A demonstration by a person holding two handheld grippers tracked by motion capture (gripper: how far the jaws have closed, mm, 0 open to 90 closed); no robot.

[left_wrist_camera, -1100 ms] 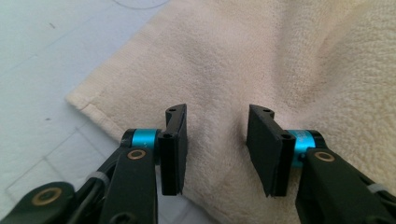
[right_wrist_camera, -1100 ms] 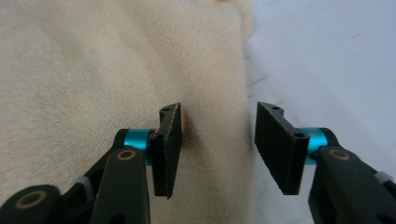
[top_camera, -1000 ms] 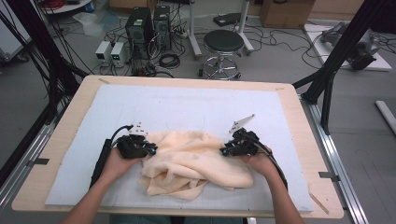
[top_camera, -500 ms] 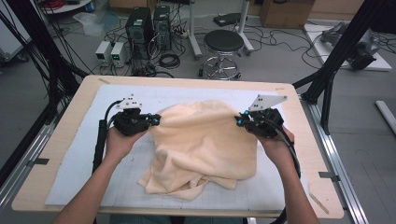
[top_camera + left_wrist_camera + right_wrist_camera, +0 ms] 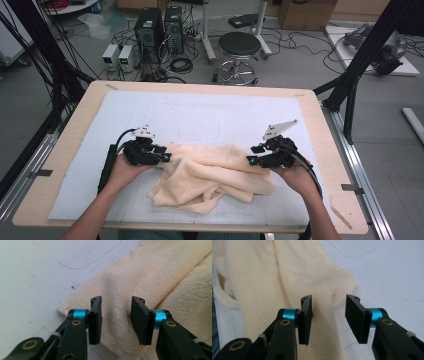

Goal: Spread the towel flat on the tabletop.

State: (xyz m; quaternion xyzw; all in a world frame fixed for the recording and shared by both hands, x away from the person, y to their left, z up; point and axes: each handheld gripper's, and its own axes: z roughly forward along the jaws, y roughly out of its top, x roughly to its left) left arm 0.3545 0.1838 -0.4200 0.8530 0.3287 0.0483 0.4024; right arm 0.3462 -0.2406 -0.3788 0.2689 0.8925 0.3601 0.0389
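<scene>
While I am watching the high view, the cream towel (image 5: 212, 175) is lying rumpled and loosely folded on the white mat (image 5: 200, 115) that is covering the bench (image 5: 320, 115), toward the near half and between my two hands. My left gripper (image 5: 164, 156) is sitting at the towel's left end, and my right gripper (image 5: 251, 159) is sitting at its right end, both low over the mat and pointing inward at each other. A grey three-cornered plate is standing up on top of the right one.

Looking along the left gripper (image 5: 116, 315), I am seeing its jaws standing apart with a clear gap between them; a soft ridge of the towel (image 5: 155, 277) is running under and through that gap, and neither pad is pressing on it. The towel's corner is lying just beside the left jaw, with bare mat (image 5: 37, 277) beyond.

Looking along the right gripper (image 5: 329, 315), I am seeing its jaws also standing apart. The towel (image 5: 274, 285) is spreading under the left jaw, whose tip is lying close against the cloth, while a rounded fold is bulging up between the two; the right jaw is hanging over gridded mat (image 5: 387, 272). I am not gripping the cloth with either.
</scene>
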